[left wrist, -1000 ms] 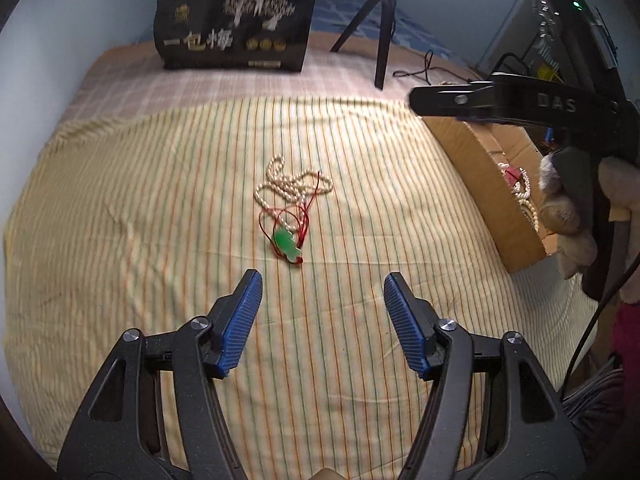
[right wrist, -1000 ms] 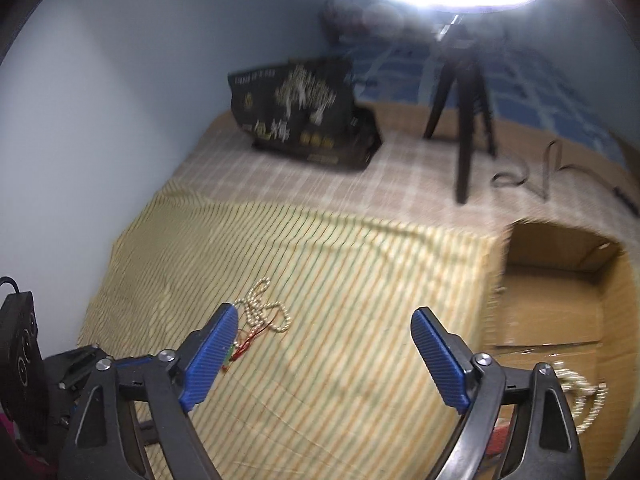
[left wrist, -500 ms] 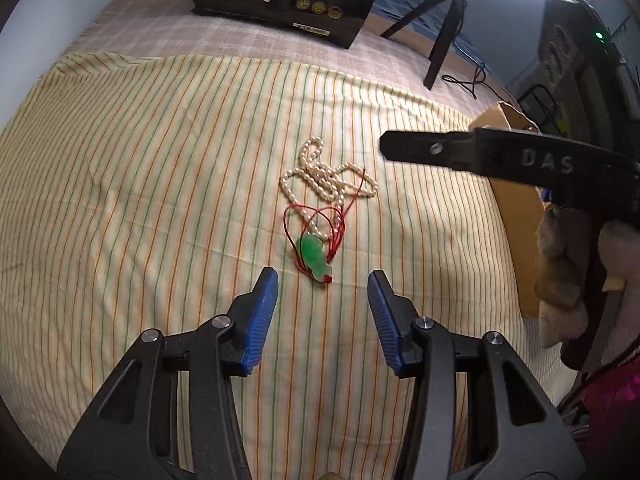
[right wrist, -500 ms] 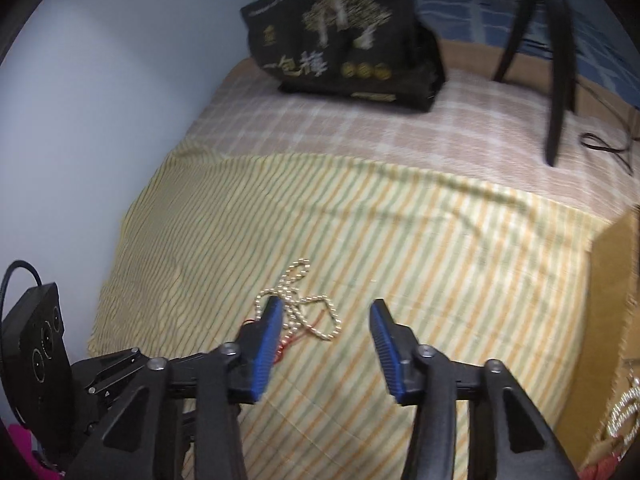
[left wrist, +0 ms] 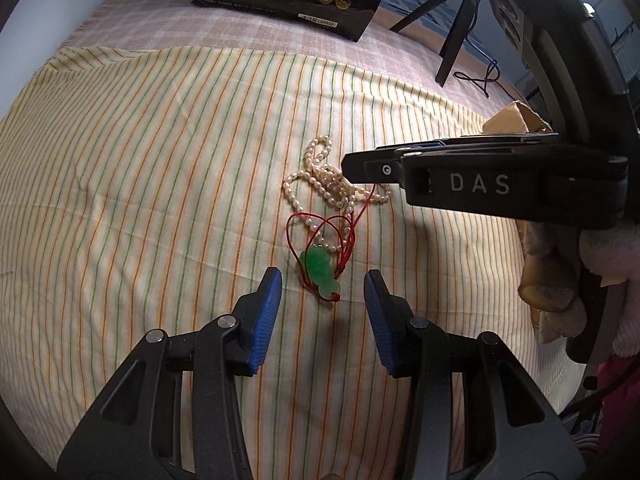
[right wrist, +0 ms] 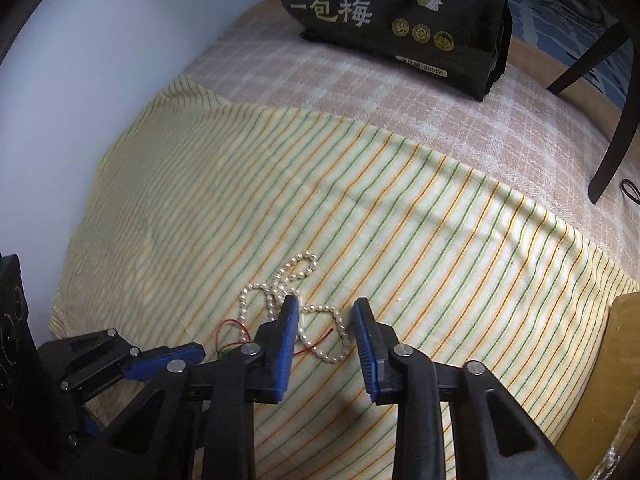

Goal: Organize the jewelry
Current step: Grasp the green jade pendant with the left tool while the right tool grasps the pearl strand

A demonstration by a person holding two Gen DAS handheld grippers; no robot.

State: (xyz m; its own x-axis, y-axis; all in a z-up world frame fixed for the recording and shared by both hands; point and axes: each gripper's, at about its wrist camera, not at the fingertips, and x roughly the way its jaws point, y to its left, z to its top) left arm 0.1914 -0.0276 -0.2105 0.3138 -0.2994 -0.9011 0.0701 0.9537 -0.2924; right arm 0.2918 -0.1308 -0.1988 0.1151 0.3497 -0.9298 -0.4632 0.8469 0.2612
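- My left gripper (left wrist: 323, 312) is released, jaws spread, hovering just near of the green pendant (left wrist: 319, 274), which lies on the striped cloth (left wrist: 140, 160) between the blue pads without touching either.
- The pendant's red cord (left wrist: 316, 228) loops up and threads through the pearl necklace (left wrist: 324, 184) just beyond it. If I pinch the pendant and lift, I expect the cord to drag the pearls along, so two pieces come up tangled instead of one.
- The pendant looks smooth and thin. A shallow pinch could let it slip out, or my pads could catch a fold of cloth with it.
- My right gripper (right wrist: 325, 322) is also released and holds nothing. Its jaws straddle a loop of the pearl necklace (right wrist: 296, 276), the left pad right at the beads.
- With both grippers closing on linked pieces, pulling apart could strain the red cord (right wrist: 316, 340) or tighten the knot. I judge that one should hold while the other eases away.
- From the left wrist view, the right gripper's black body covers the far right end of the pearls, so I cannot tell how the cord crosses them there.
- From the right wrist view, the pendant is almost wholly hidden behind my own jaw; only a sliver of green shows.
- The cardboard box (right wrist: 624, 360) at the right is cut off by the frame edge, and its inside is out of view.
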